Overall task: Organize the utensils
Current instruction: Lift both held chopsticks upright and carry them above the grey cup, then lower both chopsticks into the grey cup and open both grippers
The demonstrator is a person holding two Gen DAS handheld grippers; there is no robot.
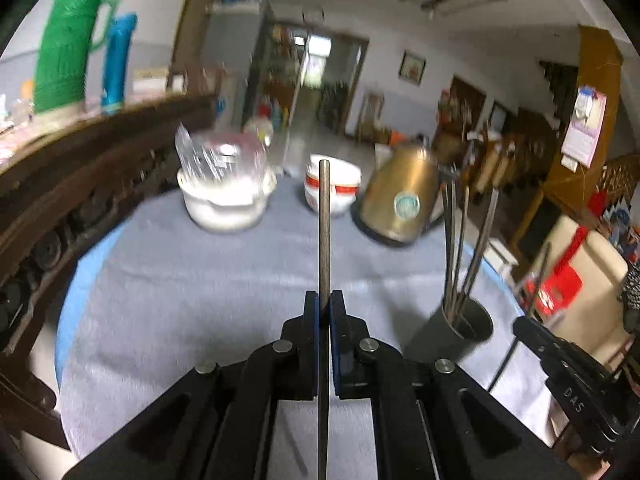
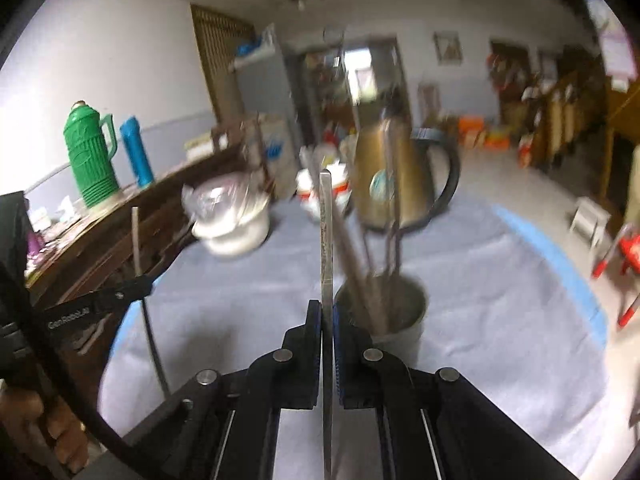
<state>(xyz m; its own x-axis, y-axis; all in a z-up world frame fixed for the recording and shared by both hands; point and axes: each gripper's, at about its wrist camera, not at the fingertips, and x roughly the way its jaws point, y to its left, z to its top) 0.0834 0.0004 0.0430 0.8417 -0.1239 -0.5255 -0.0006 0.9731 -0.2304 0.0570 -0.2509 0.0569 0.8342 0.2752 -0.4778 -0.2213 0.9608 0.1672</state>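
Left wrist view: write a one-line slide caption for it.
Left gripper shut on a metal chopstick above the grey tablecloth, with the chopstick holder to its right and bowls and kettle behind.

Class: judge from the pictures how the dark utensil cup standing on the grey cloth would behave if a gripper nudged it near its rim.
The dark cup looks narrow, and its metal sticks rise well above the rim, so it would probably tip rather than slide. The grey cloth likely adds grip, favouring tipping.
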